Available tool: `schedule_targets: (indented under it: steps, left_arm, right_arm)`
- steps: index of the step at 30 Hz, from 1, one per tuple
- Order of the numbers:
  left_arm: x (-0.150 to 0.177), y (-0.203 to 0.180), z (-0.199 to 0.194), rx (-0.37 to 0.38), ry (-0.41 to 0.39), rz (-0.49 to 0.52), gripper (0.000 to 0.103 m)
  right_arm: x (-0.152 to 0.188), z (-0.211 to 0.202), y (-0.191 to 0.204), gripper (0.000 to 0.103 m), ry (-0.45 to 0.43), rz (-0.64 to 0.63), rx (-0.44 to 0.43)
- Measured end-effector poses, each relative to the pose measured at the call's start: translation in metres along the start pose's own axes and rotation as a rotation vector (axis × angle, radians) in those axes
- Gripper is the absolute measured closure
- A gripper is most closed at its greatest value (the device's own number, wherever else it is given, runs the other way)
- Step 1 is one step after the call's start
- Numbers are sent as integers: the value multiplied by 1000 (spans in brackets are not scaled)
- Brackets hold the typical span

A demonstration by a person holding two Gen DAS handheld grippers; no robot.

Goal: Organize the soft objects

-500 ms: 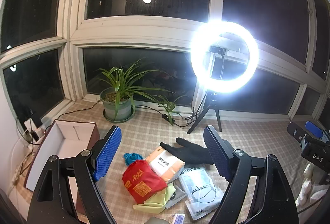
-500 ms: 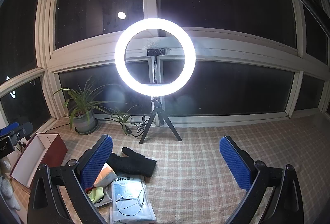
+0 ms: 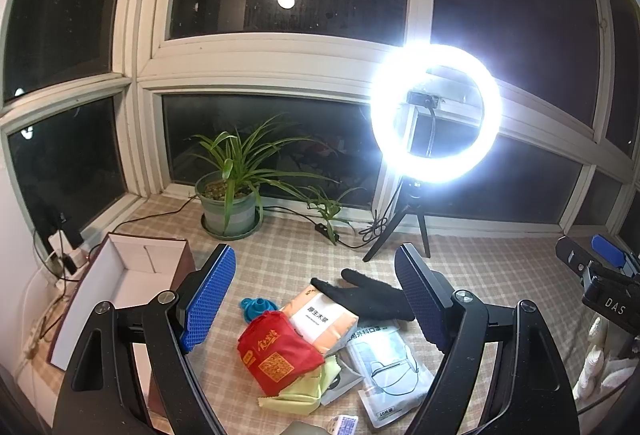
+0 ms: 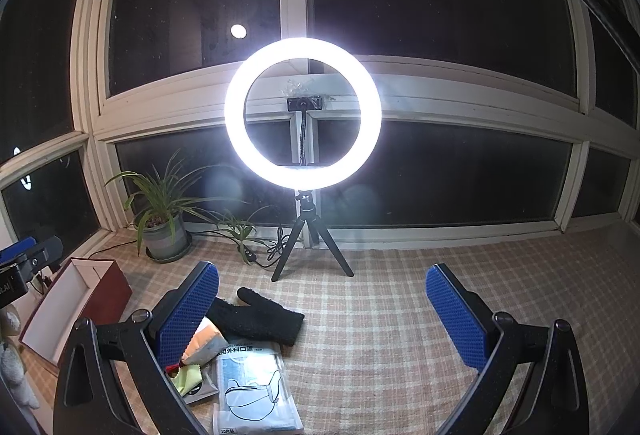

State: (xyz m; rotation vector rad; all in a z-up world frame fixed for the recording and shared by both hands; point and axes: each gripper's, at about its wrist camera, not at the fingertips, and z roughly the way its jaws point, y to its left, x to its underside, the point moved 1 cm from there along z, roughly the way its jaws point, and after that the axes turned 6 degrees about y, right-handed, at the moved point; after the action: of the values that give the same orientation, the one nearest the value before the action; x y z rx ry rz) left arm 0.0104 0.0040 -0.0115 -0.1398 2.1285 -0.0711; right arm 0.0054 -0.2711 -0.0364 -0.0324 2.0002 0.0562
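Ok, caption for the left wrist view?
Open left gripper above a pile: red pouch, black glove, mask pack; open box left.

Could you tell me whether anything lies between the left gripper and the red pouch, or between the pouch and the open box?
Nothing visible does. The left gripper hangs open above the red pouch, with only air between. The open box sits to the pouch's left, and only bare checked cloth separates them; the blue funnel lies behind that path.
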Motion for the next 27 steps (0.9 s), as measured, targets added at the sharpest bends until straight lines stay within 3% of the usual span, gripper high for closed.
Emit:
schedule_targets:
  steps: [27]
  left_arm:
    - [-3, 0, 0, -2, 2, -4, 21]
  right_arm:
    - [-4, -2, 4, 1, -14, -17, 3]
